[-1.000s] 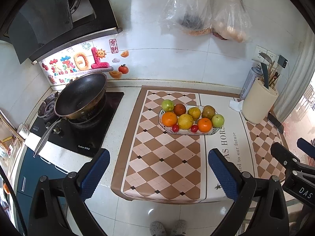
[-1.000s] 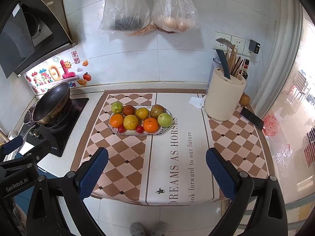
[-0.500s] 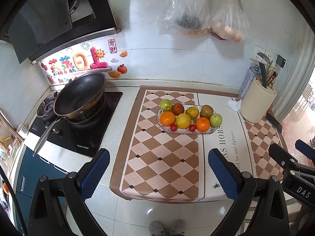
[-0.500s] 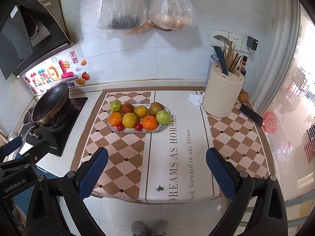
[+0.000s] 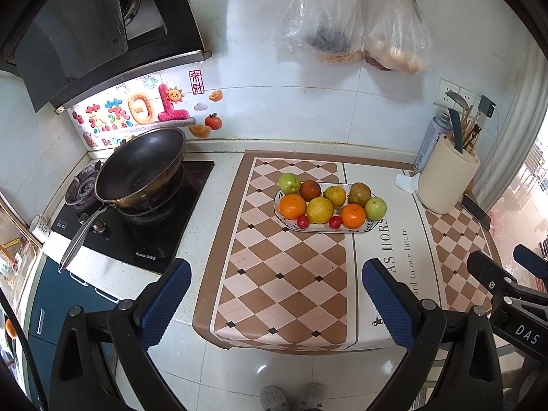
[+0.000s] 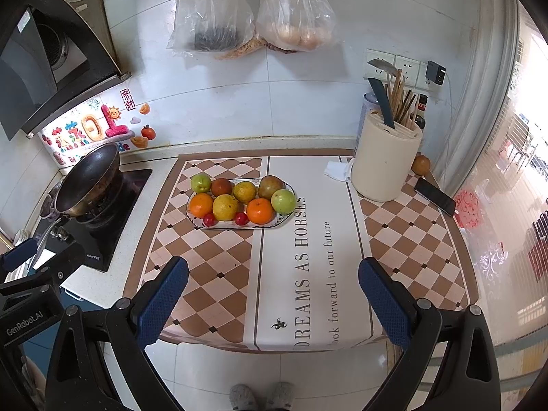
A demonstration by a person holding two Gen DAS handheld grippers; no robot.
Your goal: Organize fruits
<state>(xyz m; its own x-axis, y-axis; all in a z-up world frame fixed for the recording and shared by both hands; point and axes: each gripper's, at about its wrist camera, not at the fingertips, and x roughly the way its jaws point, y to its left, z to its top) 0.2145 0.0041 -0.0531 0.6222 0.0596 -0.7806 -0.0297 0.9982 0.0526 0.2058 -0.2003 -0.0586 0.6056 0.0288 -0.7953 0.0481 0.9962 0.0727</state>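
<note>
Holding: we keep both the left gripper [image 5: 275, 294] and right gripper [image 6: 273, 291] spread wide, empty.
Done: fruits [image 6: 239, 200] fill the plate [image 6: 236, 227].
Left: we judge a stray orange [image 6: 420, 164] behind the knife block [image 6: 383, 164].

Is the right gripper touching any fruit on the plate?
Apart. The right wrist view shows the right gripper open near the mat's front edge, with bare mat between its fingertips and the plate.

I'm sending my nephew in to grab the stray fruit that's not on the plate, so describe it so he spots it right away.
Start at the tall cream utensil holder at the back right of the checkered mat. Just past its right side, near the curtain and behind the black phone, sits one small orange-brown fruit. Unlike all the others, it sits alone, away from the fruit plate.
</note>
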